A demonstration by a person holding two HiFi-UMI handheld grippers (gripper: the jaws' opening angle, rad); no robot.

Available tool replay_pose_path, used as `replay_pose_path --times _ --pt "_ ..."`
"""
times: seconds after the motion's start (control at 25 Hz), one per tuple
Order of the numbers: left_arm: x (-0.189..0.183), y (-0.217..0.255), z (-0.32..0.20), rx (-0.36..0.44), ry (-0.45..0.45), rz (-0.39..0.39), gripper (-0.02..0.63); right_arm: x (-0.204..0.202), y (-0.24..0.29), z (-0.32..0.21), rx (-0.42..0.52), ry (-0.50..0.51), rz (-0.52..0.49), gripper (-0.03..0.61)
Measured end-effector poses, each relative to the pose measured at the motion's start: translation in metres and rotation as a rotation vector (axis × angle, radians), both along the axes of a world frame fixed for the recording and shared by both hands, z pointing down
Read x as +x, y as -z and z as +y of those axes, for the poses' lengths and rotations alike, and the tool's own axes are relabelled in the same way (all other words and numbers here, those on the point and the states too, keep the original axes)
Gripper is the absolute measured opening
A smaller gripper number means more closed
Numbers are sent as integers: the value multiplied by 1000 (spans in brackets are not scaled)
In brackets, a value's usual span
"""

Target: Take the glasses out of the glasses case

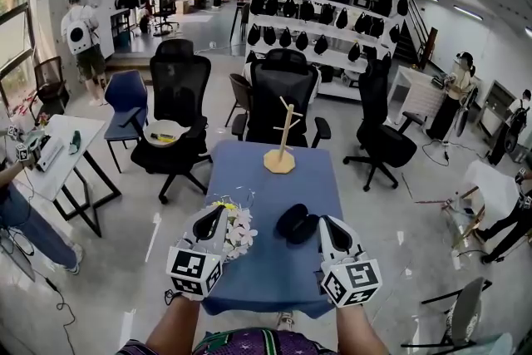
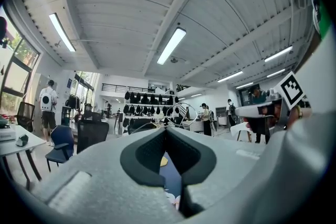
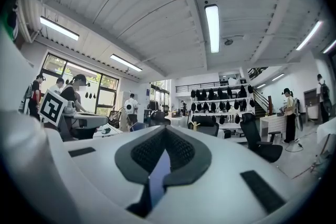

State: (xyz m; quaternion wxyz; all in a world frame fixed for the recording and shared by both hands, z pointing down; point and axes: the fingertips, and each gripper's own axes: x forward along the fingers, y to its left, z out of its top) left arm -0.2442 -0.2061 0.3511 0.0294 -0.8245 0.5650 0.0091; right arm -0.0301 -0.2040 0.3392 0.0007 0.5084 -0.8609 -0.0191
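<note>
The left gripper [image 2: 166, 129] is holding its jaws together at the tips, with nothing showing between the dark pads, only a narrow slit lower down through which a bit of blue table and white petals are showing. Thin wire loops [image 2: 184, 113] are rising just past those tips; whether the jaws are pinching them cannot be told. The right gripper [image 3: 165, 131] is likewise keeping its jaws closed tip to tip on nothing, with a strip of blue showing through the gap beneath them. Both grippers are hovering over the near edge of the blue table [image 1: 274, 179]. A cluster of white flowers [image 1: 241, 230] is lying just under and beside the left jaws. The black glasses case [image 1: 293, 222] is sitting on the table between the two grippers, just ahead of the right jaws and to their left; the glasses themselves cannot be made out. Farther ahead of both jaws, a wooden stand [image 1: 281, 152] is standing upright near the table's far edge.
</note>
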Motion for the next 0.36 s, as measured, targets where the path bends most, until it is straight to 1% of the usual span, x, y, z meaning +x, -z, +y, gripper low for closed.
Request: replay_pose_path --times 0.36 --pt "1 0 2 6 4 -6 15 1 0 1 -1 7 -3 0"
